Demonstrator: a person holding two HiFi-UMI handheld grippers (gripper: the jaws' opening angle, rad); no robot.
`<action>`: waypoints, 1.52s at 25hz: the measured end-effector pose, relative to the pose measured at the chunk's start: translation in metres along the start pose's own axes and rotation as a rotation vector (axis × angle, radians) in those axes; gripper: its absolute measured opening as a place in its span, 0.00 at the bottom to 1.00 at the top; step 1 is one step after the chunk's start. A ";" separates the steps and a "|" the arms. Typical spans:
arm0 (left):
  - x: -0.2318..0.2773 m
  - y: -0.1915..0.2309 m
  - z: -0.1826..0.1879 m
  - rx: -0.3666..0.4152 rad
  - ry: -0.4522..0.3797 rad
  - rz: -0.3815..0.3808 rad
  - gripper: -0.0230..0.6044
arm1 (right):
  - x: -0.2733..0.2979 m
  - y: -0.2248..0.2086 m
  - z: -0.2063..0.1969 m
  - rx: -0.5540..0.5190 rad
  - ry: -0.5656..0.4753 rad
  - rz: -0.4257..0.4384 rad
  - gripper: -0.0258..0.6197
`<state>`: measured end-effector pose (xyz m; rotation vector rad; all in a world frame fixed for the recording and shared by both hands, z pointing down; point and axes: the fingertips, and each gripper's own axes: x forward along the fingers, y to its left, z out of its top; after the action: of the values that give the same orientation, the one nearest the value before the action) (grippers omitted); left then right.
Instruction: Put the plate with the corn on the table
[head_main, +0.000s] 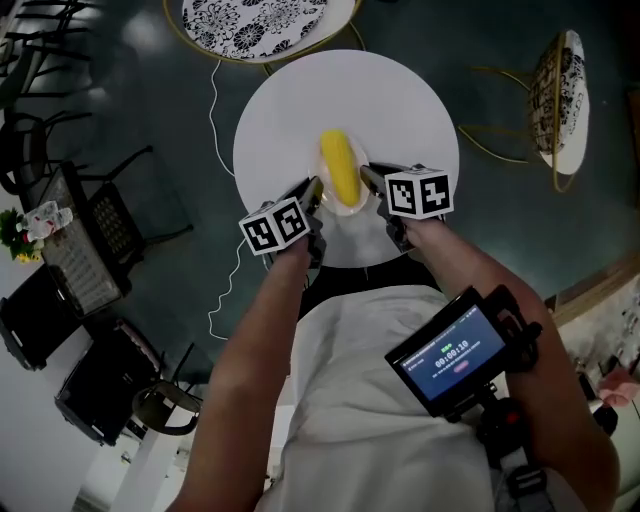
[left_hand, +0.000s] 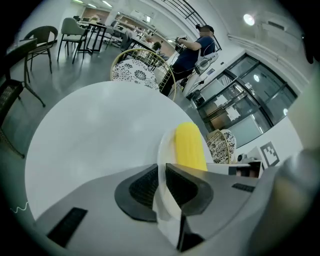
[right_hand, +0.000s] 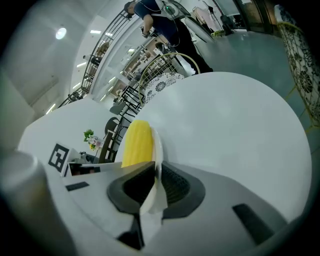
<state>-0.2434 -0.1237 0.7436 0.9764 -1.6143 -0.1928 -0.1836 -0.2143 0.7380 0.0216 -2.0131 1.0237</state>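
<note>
Cafe-ish hall, round white counter (head_main: 400, 110) below. Pinching plate (head_main: 346, 208) on opposite rims with left claw (head_main: 315, 192) and right claw (head_main: 371, 179), corn (head_main: 338, 165) lying on top. Positioned over counter's near half, can't tell if touching. Probably near done: lower, let go.

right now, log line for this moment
left gripper: shut on small white plate; right gripper: shut on plate; yellow corn: on plate; over round white table
</note>
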 end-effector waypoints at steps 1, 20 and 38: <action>0.001 -0.003 0.003 0.006 -0.002 -0.002 0.11 | -0.001 -0.002 0.003 0.001 -0.005 -0.005 0.11; 0.021 0.004 0.031 0.091 0.018 0.071 0.11 | 0.023 -0.009 0.026 -0.084 -0.011 -0.081 0.11; 0.013 0.012 0.031 0.198 0.009 0.115 0.17 | 0.016 -0.015 0.032 -0.154 -0.097 -0.133 0.12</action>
<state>-0.2756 -0.1368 0.7509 1.0285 -1.6989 0.0516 -0.2101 -0.2403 0.7498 0.1233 -2.1432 0.7965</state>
